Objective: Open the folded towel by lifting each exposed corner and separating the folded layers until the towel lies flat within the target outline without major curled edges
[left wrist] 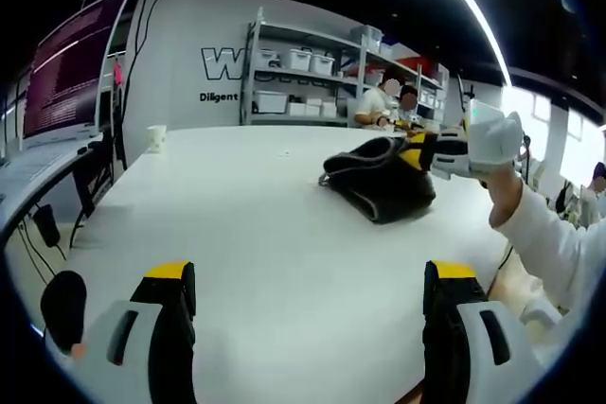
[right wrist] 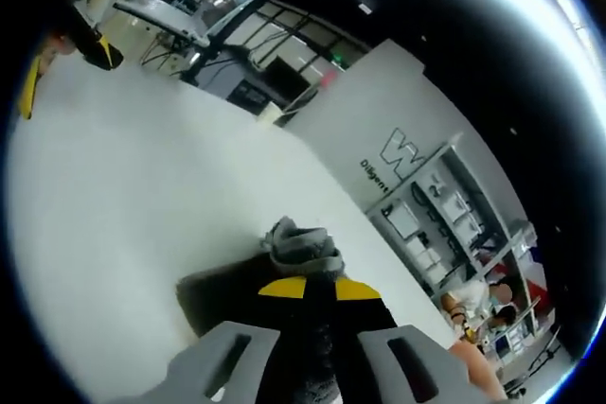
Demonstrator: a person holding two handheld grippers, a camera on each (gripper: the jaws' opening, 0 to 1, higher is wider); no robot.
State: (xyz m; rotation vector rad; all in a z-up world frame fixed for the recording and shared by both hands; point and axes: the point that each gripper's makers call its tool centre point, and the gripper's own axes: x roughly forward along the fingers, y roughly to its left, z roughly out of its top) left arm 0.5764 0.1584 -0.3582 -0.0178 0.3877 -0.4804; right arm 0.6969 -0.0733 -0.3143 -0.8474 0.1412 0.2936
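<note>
The towel (left wrist: pixel 381 177) is a dark, bunched heap on the far right part of the white table (left wrist: pixel 246 234), not yet spread; no outline can be made out on the tabletop from either view. One edge of it is drawn up toward the right gripper (left wrist: pixel 445 151), which in the left gripper view meets the cloth from the right, held by a gloved hand (left wrist: pixel 494 142) on a raised, white-sleeved arm. That lift looks meant to peel a corner off the layers below so the fold can come apart.

In the right gripper view, the right gripper (right wrist: pixel 317 289) has its yellow-tipped jaws pressed together with grey cloth (right wrist: pixel 301 241) bulging just beyond them, so it is closed on the towel. The view is steeply rolled, which suggests the wrist is tilted as it pulls upward and back.

The left gripper (left wrist: pixel 312 276) rides low over the near part of the table, well apart from the towel. Its jaws stand wide apart with bare table between them, gripping nothing. It points level toward the heap, likely ready to come in and pin or take another corner.

A paper cup (left wrist: pixel 156 138) stands at the far left, and shelves (left wrist: pixel 303 78) line the back wall.
</note>
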